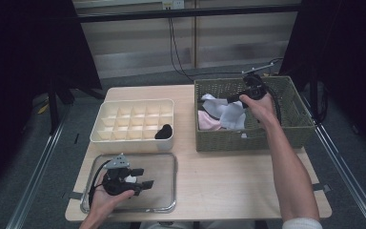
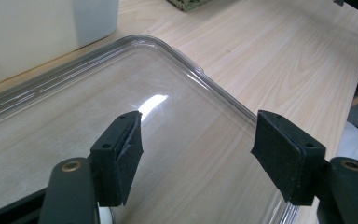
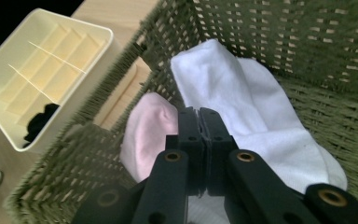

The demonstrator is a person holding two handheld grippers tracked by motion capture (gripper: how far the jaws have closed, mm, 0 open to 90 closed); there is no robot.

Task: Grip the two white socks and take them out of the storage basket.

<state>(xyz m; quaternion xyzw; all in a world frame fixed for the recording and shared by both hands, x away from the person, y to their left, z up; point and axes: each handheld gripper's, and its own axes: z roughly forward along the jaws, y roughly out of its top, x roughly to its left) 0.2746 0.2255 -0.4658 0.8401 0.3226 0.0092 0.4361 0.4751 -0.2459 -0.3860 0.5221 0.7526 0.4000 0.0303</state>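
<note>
A: White cotton: the sock (image 3: 261,112) lies in the wicker basket (image 1: 300,119), at 1 o'clock on the table (image 1: 228,176) in the high view. Which way does it run?

B: In the right gripper view its long axis runs from 11 o'clock, the rounded end, to 4 o'clock, where it widens. It lies flat, partly over a second white piece. Which end is the toe cannot be told.

A: And the right gripper (image 3: 199,116)?

B: Its jaws are pressed together, pads touching, with the white sock behind and under them. Whether a fold of cloth is caught between the pads cannot be told. In the high view it hangs over the basket's middle.

A: What lies around the sock?

B: A pink sock (image 3: 147,130) just beside it at 9 o'clock, touching its edge. The basket walls close in on all sides; the near wall stands between the socks and the cream organiser (image 1: 133,121). One cell of the organiser, in its front row on the side towards the basket, holds a black bundle (image 1: 164,131).

A: And the left gripper (image 2: 196,149)?

B: Jaws spread wide, nothing between them, held over the clear tray (image 2: 200,72) at 7 o'clock on the table, well apart from the basket.
</note>
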